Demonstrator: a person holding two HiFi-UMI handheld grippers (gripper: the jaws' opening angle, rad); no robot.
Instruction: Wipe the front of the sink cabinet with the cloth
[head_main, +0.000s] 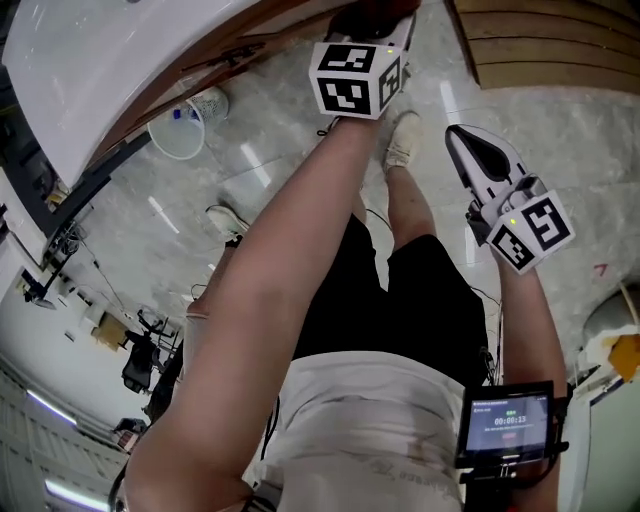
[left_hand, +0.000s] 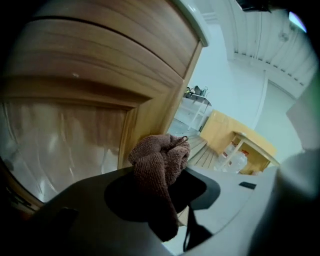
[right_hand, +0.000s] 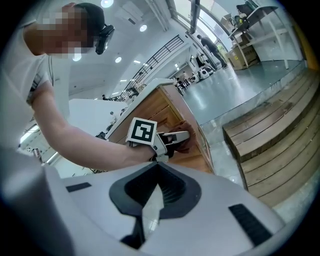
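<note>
The cloth (left_hand: 160, 165), brown and bunched, is clamped between the jaws of the left gripper (right_hand: 183, 137) and lies against the wooden front of the sink cabinet (left_hand: 100, 65), near the front's right edge by a corner post. The person's left arm (head_main: 270, 300) reaches out nearly straight and downward from the shoulder to the cabinet, the marker cube on top. The right gripper (head_main: 458, 138) hangs well apart from the cabinet, over the pale stone floor (head_main: 270, 170), pointing forward, its jaws drawn together on nothing. A translucent bin (head_main: 185, 130) stands on the floor under the white sink top (head_main: 100, 60). Wooden steps (right_hand: 270, 140) lie to the right of the cabinet. A small screen (head_main: 505, 422) sits at the person's waist
</note>
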